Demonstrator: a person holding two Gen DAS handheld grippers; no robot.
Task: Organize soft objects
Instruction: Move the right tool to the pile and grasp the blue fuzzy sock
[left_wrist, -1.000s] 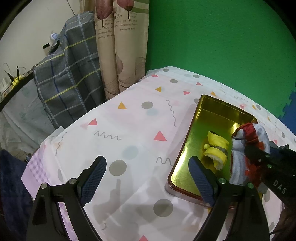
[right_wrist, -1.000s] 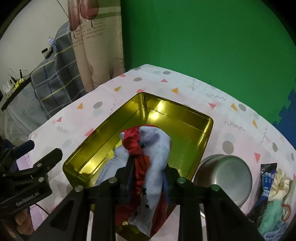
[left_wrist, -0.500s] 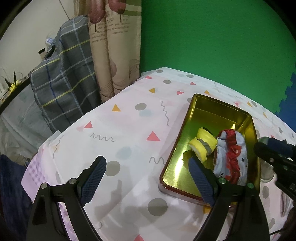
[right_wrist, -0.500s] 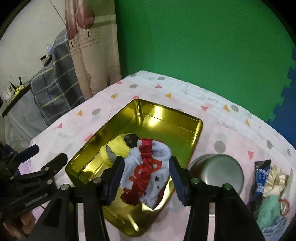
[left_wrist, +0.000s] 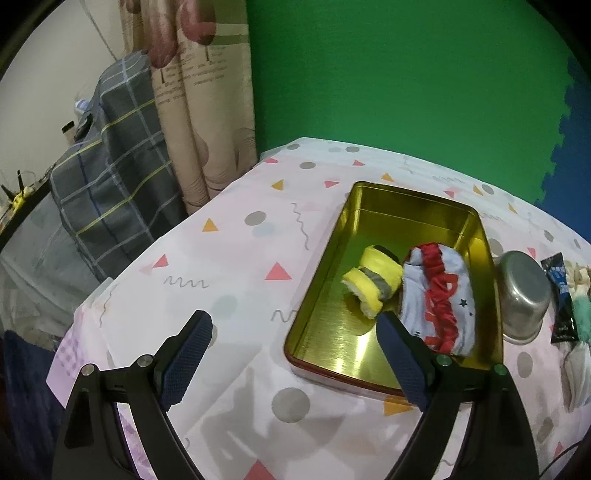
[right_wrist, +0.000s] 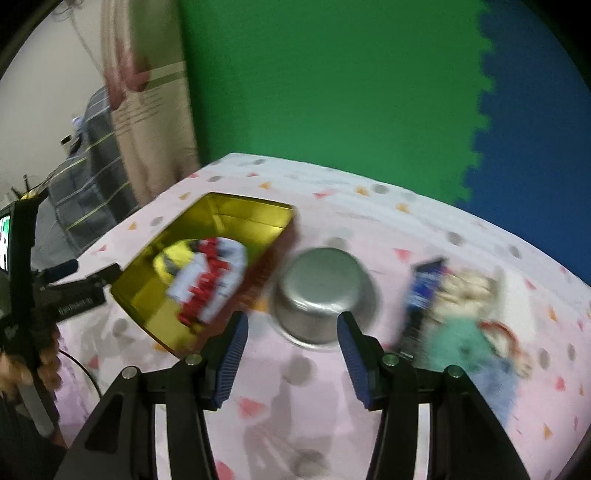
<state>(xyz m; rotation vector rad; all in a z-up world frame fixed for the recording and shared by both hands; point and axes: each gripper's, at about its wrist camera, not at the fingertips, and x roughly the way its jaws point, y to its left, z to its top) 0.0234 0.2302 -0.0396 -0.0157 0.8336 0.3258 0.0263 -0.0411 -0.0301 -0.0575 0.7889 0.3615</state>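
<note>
I am holding both the left gripper (left_wrist: 291, 362) and the right gripper (right_wrist: 291, 345) with fingers apart and empty, eyeing the limp, light pile of crumpled soft cloths (right_wrist: 476, 314) on the bench beside the gold rectangular tin (left_wrist: 402, 206), planning to be pinching a bunched fold.

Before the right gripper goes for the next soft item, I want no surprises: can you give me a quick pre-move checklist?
1. Right gripper empty, jaws apart: ok.
2. Red-and-blue sock lying inside the gold tin, free of both grippers: ok.
3. Yellow rolled sock also in the tin, beside the red-and-blue one: ok.
4. Left gripper open, empty and short of the tin: ok.
5. Upturned steel bowl stands between the tin and the pile of soft items: not ok, it lies in the carrying path.
6. Which item of the pile lies on top: cannot tell, the right wrist view is blurred.
</note>
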